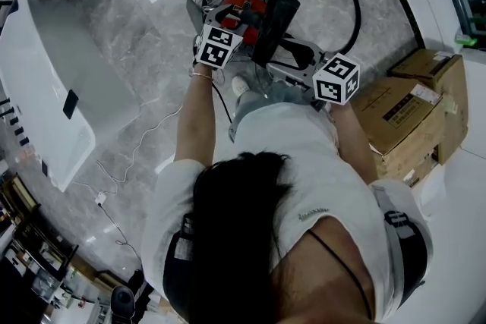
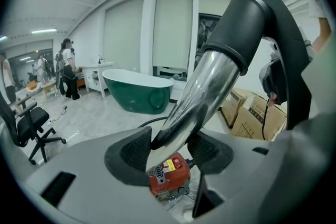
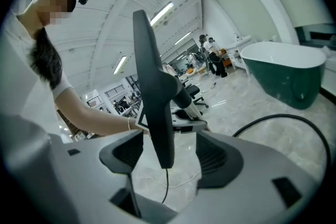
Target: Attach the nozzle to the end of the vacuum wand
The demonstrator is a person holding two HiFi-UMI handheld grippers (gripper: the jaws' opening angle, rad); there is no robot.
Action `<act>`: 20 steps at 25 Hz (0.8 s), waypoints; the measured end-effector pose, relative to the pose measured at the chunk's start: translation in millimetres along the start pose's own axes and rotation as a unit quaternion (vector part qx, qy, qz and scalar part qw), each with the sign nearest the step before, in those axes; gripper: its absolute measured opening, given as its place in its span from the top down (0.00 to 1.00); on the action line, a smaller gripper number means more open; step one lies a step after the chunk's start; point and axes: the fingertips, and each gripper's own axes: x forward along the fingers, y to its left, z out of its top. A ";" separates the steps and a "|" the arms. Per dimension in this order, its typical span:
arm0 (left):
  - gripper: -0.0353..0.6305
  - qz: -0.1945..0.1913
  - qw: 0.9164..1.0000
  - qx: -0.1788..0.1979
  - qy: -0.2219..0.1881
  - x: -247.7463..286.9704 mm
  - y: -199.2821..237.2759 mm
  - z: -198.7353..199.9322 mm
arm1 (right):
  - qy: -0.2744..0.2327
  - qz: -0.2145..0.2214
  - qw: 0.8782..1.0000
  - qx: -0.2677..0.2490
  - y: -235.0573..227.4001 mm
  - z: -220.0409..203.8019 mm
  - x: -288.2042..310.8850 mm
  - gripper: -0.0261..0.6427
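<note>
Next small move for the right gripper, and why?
Probably close the right gripper on the black nozzle: it stands between the open jaws, pads clear on both sides. The left gripper clamps the chrome wand, whose end sits in the nozzle's collar; whether it's fully seated I can't tell.

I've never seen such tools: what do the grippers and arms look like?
The left gripper and right gripper are grey, with dark ribbed pads and a white cube of black square markers. The person wears a white short-sleeved shirt and a bracelet.
</note>
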 end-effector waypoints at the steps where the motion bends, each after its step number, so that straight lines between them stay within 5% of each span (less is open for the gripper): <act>1: 0.63 0.001 1.000 0.000 -0.001 0.3 -0.2 0.1 | -0.009 -0.002 1.000 0.006 -2.2 2.3 -2.8 0.51; 20: 0.63 0.011 1.000 0.009 0.006 2.2 -3.5 -4.2 | -0.008 0.006 0.999 0.037 -10.5 -0.2 -5.3 0.50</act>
